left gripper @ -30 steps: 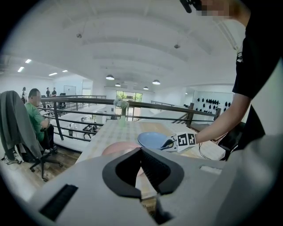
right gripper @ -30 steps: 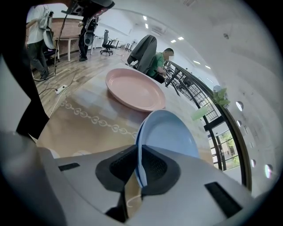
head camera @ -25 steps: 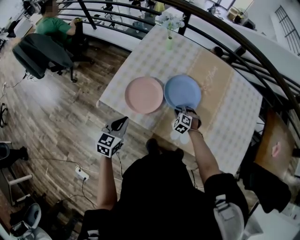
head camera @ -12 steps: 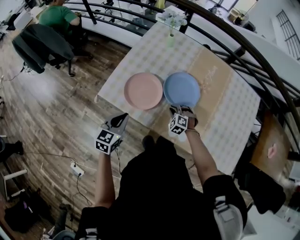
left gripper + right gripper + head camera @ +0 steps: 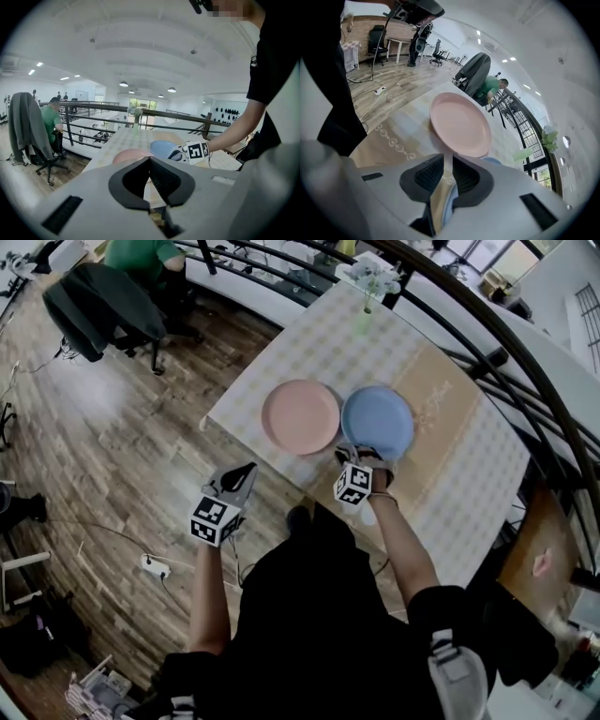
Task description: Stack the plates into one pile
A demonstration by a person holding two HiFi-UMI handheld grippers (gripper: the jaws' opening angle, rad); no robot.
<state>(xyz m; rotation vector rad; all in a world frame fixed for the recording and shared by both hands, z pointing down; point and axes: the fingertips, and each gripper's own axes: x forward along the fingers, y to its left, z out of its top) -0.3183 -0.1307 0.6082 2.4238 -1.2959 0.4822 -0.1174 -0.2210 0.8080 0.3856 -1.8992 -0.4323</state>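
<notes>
A: Entry one, right claw (image 5: 448, 158). What does it carry?
B: Its jaws are drawn narrow on the near rim of the blue plate (image 5: 380, 420), and a sliver of blue edge shows between them. The plate lies mostly over the tan runner (image 5: 441, 413) that crosses the worktop (image 5: 309, 343) (whether the gripped rim is raised off the cloth cannot be told).
A: Left claw (image 5: 150, 160)?
B: The jaw tips are pressed together with nothing between them. It hangs off the worktop's near edge, over the wood floor (image 5: 112, 456), and points toward the plates.
A: The second plate?
B: The pink plate (image 5: 301, 416) sits flat on the checked cloth, just beside the blue one on its left. The rims are touching or nearly so; the head view does not settle which. Neither plate is on the other.
A: Farther out?
B: A pale green vase (image 5: 364, 322) with white flowers stands at the worktop's far edge, well apart from both plates. A person in a green top (image 5: 141, 254) sits at far left, near a chair (image 5: 89, 301) draped with a dark jacket.
</notes>
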